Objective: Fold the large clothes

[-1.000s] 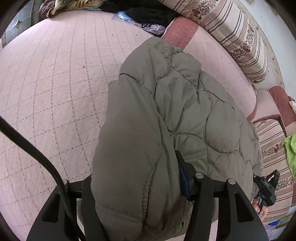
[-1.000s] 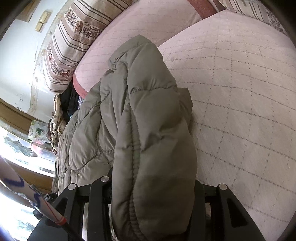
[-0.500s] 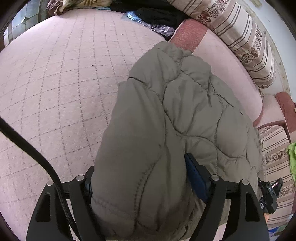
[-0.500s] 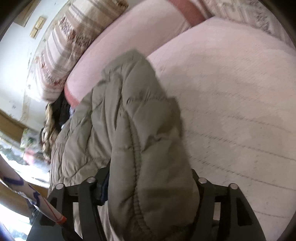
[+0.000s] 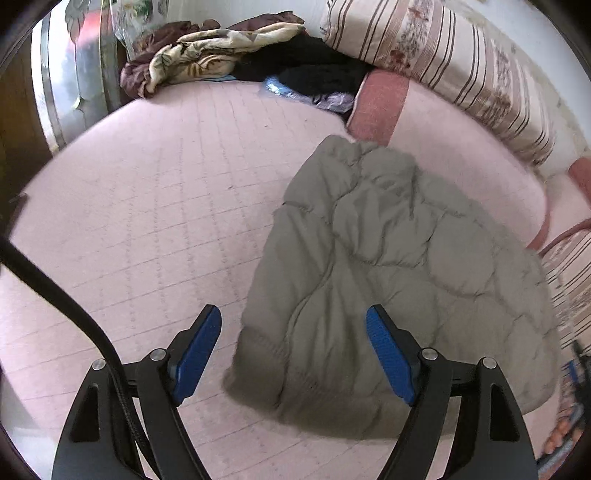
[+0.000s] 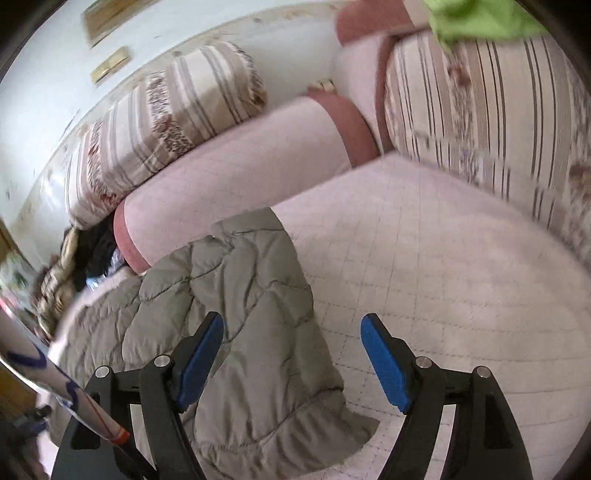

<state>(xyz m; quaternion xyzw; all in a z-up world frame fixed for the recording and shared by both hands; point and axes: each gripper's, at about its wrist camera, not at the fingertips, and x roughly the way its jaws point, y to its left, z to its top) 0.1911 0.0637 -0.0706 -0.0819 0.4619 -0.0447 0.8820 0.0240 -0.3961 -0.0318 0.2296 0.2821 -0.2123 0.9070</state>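
Observation:
An olive-grey quilted jacket [image 5: 388,280] lies folded on the pink quilted bed [image 5: 147,206]. It also shows in the right wrist view [image 6: 236,314]. My left gripper [image 5: 293,321] is open and empty, raised above the jacket's near left edge. My right gripper [image 6: 291,328] is open and empty, above the jacket's near right edge, where a cuffed sleeve end [image 6: 288,435] lies flat.
A pink bolster [image 6: 229,184] and striped cushions [image 6: 166,114] line the far side against the wall. A pile of blankets and dark clothes [image 5: 236,59] sits at the bed's far corner. A green cloth [image 6: 476,18] lies on a striped cushion at right.
Both grippers have opened and let go of the jacket. They have lifted and pulled back, and the jacket now lies flat on the bed.

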